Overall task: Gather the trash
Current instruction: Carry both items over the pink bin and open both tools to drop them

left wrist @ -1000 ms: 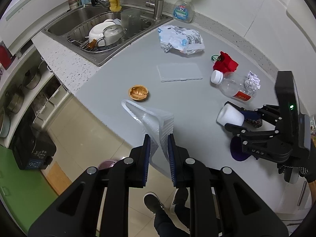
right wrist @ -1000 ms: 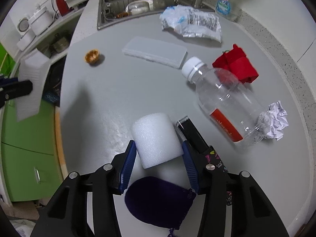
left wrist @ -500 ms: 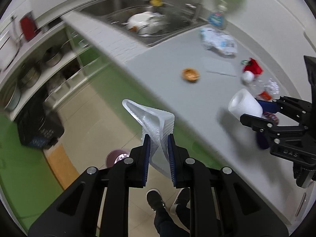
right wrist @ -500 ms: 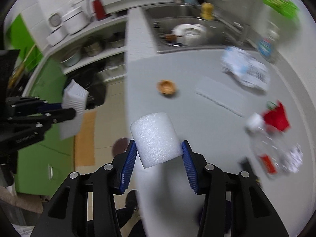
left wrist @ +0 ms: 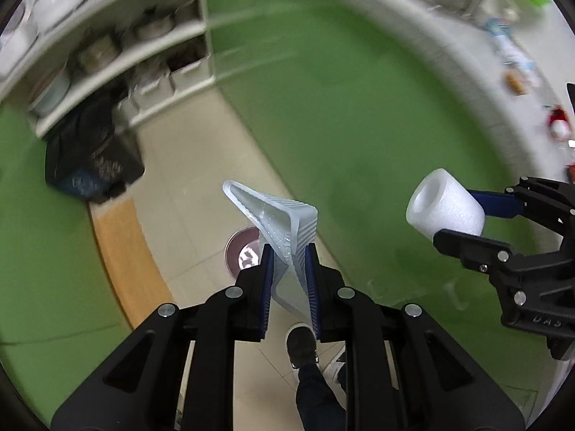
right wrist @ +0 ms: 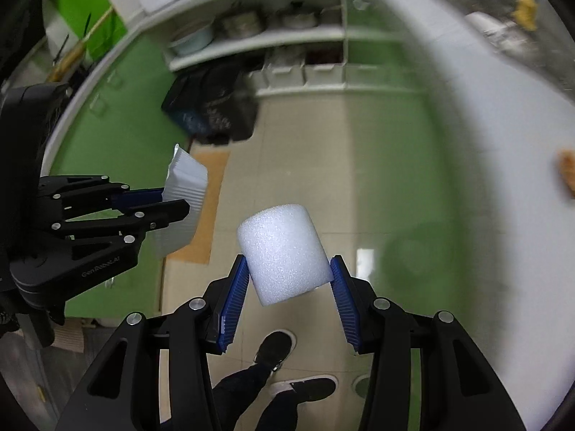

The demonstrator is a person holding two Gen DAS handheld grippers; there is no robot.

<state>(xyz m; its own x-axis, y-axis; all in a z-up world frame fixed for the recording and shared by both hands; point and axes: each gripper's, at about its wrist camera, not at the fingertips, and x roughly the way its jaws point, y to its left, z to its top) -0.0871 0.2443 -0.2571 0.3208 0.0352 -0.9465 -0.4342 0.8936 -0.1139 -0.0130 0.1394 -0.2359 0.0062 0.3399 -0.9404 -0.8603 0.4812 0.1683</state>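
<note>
My left gripper (left wrist: pixel 287 251) is shut on a clear ribbed plastic tray (left wrist: pixel 284 215) and holds it above the tiled floor; it also shows in the right wrist view (right wrist: pixel 185 186). My right gripper (right wrist: pixel 287 269) is shut on a white foam cylinder (right wrist: pixel 284 251), seen too in the left wrist view (left wrist: pixel 445 208). Both are off the counter's edge, side by side. A round purple bin (left wrist: pixel 242 251) stands on the floor below the tray.
Green cabinet fronts (left wrist: pixel 341 125) run under the white counter (right wrist: pixel 485 107). A black bag (right wrist: pixel 212 104) sits by open shelves with pots (right wrist: pixel 251 21). A wooden mat (right wrist: pixel 205 215) lies on the floor. My shoes (right wrist: pixel 276 352) are below. Remaining counter items are blurred at right.
Both grippers have swung away from the counter and down toward the floor, each carrying its item. The counter has slid to the right edge of view.
</note>
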